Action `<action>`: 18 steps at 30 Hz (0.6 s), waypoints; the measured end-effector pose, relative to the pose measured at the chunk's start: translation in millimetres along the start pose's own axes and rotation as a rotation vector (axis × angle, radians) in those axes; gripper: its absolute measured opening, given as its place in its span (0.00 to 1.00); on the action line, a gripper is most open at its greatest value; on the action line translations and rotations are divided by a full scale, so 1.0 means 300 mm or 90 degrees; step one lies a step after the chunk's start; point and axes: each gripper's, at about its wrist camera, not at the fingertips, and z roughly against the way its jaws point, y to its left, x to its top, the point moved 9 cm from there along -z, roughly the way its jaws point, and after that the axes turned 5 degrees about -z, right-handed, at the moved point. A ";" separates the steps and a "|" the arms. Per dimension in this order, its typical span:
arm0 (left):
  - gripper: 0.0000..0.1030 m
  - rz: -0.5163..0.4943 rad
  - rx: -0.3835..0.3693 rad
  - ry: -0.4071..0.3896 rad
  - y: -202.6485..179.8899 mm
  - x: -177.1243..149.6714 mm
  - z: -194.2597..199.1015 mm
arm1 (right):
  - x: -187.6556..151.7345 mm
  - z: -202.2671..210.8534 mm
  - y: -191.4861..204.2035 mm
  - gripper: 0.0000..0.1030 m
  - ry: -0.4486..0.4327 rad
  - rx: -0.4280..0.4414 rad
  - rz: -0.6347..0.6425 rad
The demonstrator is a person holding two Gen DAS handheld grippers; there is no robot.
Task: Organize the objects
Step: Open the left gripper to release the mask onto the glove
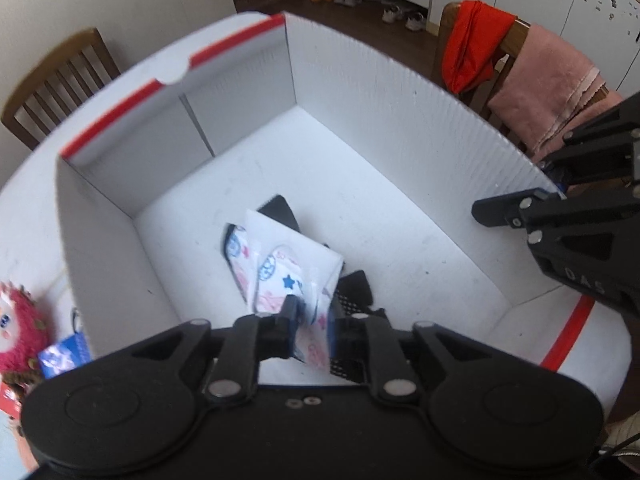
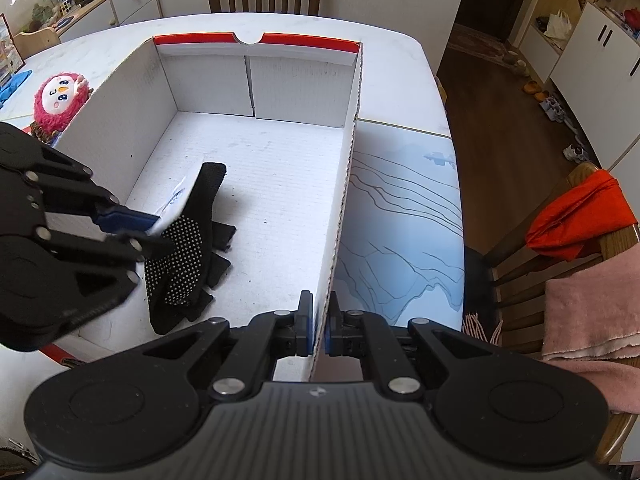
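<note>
Large white corrugated box with red-trimmed rim (image 2: pixel 348 168): on white table (image 2: pixel 400 80). Right gripper (image 2: pixel 317 320): jaws clamped on the box's right wall at 6 o'clock. Left gripper (image 1: pixel 310 320): jaws narrowly parted, clear packet of white patterned socks (image 1: pixel 288 276) between them, inside the box; contact with pads unclear. Black dotted-sole socks (image 2: pixel 188 248): on box floor, under the packet. Pink plush toy (image 2: pixel 60 96): outside the box, 10 o'clock in the right view.
</note>
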 end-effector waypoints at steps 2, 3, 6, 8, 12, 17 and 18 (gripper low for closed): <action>0.19 0.007 -0.011 0.009 -0.001 -0.003 -0.010 | 0.000 0.000 -0.001 0.05 0.000 0.001 -0.001; 0.20 0.010 -0.015 0.012 0.000 -0.005 -0.013 | 0.000 0.000 -0.001 0.05 0.000 0.001 -0.001; 0.31 0.024 -0.026 0.016 0.005 -0.010 -0.017 | 0.000 0.000 -0.001 0.05 0.000 0.001 -0.001; 0.44 0.034 -0.027 0.014 0.008 -0.012 -0.013 | 0.000 0.000 -0.001 0.05 0.000 0.001 -0.001; 0.63 0.047 -0.023 -0.010 0.011 -0.012 0.022 | 0.001 -0.001 -0.003 0.05 -0.001 0.005 -0.003; 0.66 0.064 -0.022 -0.037 0.006 0.004 0.070 | -0.001 -0.001 0.001 0.05 -0.001 0.005 0.001; 0.66 0.066 -0.020 -0.041 0.004 0.009 0.078 | 0.000 -0.002 -0.001 0.05 -0.001 0.006 0.000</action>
